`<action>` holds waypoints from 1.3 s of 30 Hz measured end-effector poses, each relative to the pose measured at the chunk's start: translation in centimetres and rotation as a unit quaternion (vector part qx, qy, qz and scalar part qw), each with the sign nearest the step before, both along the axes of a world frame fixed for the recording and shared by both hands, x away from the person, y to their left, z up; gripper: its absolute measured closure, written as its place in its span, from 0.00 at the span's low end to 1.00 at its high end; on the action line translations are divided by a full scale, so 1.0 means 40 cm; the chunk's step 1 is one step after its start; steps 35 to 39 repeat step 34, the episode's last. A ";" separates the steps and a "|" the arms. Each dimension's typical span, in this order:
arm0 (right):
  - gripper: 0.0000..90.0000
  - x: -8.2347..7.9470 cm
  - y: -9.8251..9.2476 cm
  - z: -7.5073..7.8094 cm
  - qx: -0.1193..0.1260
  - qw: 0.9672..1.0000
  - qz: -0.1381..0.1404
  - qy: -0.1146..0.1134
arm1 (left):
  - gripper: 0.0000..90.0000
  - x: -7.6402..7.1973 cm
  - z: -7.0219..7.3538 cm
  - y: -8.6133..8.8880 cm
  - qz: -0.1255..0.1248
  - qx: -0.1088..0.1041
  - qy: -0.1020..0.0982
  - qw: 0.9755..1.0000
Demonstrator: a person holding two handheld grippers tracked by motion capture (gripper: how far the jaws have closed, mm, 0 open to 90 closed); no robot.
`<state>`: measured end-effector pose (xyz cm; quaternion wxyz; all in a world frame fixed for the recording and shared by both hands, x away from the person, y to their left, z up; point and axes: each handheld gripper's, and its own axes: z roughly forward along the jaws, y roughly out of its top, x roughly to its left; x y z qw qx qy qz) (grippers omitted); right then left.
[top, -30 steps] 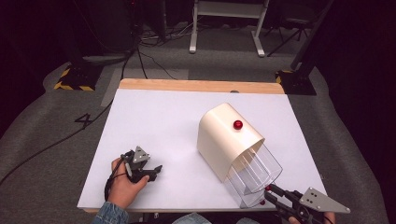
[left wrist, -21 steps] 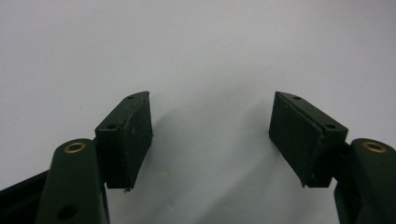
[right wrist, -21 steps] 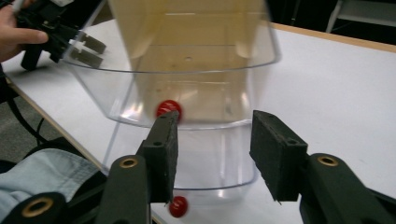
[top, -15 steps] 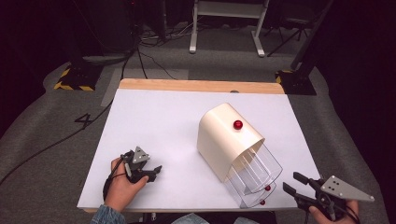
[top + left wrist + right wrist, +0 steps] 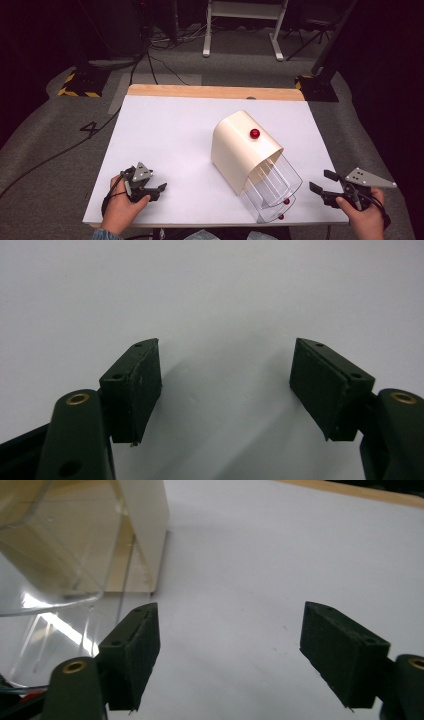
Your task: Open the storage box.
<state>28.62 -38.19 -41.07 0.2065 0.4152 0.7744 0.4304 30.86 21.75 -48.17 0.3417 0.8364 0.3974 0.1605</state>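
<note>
A cream box (image 5: 239, 147) with a red knob (image 5: 255, 133) on top lies at the table's right centre. Its clear curved cover (image 5: 272, 190) is slid out toward the near edge and carries small red knobs (image 5: 286, 201). My right gripper (image 5: 320, 181) is to the right of the cover, apart from it. Its jaws have just been opening, with nothing between them. In the right gripper view the gripper (image 5: 230, 650) faces bare table, with the clear cover (image 5: 50, 545) and the cream box (image 5: 145, 525) at upper left. My left gripper (image 5: 161, 189) rests open at the near left, and in its own view the gripper (image 5: 227, 385) is over bare table.
The white table (image 5: 170, 145) has a wooden strip (image 5: 215, 92) along its far edge. My right hand is over the table's near right corner. Beyond lie grey floor, cables (image 5: 160, 55) and a white stand's legs (image 5: 240, 30).
My right gripper has drawn away to the right from the clear cover's near end, and its jaws have opened wide. The left gripper has stayed put.
</note>
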 end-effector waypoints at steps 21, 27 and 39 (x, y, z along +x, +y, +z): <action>0.20 0.118 -0.051 -0.177 -0.058 0.997 -0.014 0.056 | 0.18 0.002 -0.005 -0.007 -0.019 0.004 0.009 1.000; 0.15 0.113 -0.041 -0.179 -0.078 0.996 -0.018 0.043 | 0.18 0.002 -0.005 -0.007 -0.019 0.004 0.010 1.000; 0.06 0.124 -0.043 -0.179 -0.080 0.994 -0.040 0.062 | 0.18 0.003 -0.004 -0.006 -0.020 0.006 0.010 1.000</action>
